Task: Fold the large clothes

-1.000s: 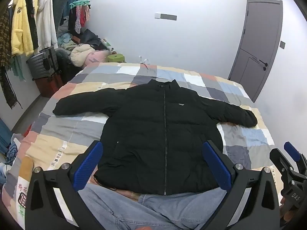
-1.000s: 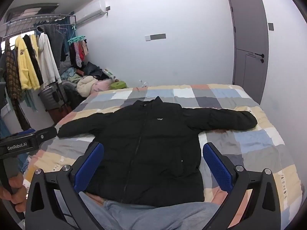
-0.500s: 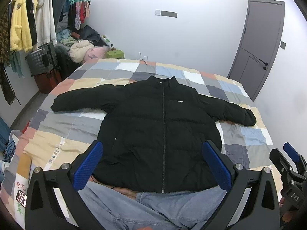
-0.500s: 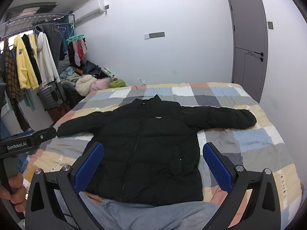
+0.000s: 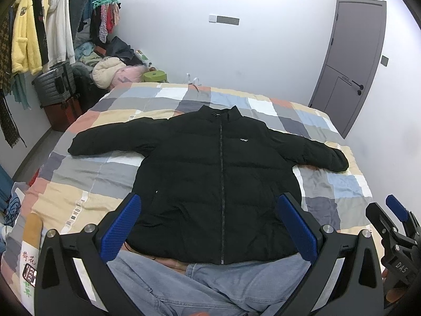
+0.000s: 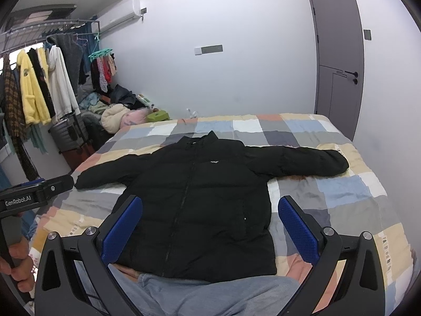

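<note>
Both tools, left tool point(image 5: 210, 223) and right tool point(image 6: 210, 223), gape wide and hold nothing. Centre frame, the black jacket point(image 5: 218, 173) lies flat on the bed point(image 5: 86, 184), sleeves outspread. Puffy padding may slip a shallow pinch, and jeans point(image 5: 210, 287) at bottom frame, tucked under the hem, could drag along.

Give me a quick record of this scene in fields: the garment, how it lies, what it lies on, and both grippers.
garment: black puffer jacket
state: flat, front up, zipped, both sleeves spread out, not yet folded
surface: checked bedspread
also on bed: light blue jeans, under the jacket's hem
left gripper: open, above the hem, touching nothing
right gripper: open, above the hem, touching nothing
</note>
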`<move>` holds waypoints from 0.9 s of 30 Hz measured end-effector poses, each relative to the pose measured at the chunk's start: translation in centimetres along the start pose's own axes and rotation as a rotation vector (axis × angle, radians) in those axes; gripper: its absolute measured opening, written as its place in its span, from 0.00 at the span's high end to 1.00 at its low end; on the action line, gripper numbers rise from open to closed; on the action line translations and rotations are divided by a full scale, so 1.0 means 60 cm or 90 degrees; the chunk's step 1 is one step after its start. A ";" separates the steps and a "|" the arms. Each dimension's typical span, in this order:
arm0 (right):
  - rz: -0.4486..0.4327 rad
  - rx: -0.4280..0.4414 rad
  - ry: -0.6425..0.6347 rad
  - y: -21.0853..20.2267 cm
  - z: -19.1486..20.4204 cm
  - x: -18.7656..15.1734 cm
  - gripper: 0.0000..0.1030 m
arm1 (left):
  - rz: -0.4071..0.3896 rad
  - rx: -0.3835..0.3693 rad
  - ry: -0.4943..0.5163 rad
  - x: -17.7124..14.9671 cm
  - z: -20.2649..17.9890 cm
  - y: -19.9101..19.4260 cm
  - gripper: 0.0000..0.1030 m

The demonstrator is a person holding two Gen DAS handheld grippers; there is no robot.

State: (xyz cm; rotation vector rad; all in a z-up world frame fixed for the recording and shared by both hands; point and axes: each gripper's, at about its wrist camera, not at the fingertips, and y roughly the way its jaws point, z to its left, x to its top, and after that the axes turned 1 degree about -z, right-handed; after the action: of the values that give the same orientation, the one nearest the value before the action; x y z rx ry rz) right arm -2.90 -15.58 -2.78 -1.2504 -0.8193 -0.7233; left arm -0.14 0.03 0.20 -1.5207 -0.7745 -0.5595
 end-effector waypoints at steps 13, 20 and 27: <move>0.002 0.025 -0.013 -0.001 -0.022 -0.017 0.00 | -0.029 -0.001 0.002 -0.009 -0.005 -0.032 0.00; -0.023 0.040 -0.029 -0.013 -0.043 -0.012 0.00 | -0.043 -0.010 0.001 -0.007 -0.017 -0.047 0.00; -0.010 0.049 -0.042 0.014 -0.055 -0.019 0.00 | -0.047 0.000 -0.003 -0.015 -0.009 -0.020 0.00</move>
State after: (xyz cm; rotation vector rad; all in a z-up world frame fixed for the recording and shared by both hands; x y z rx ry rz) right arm -2.35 -18.62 -4.60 -1.2052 -0.9026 -0.6600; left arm -1.54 -0.66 0.38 -1.4987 -0.8360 -0.6111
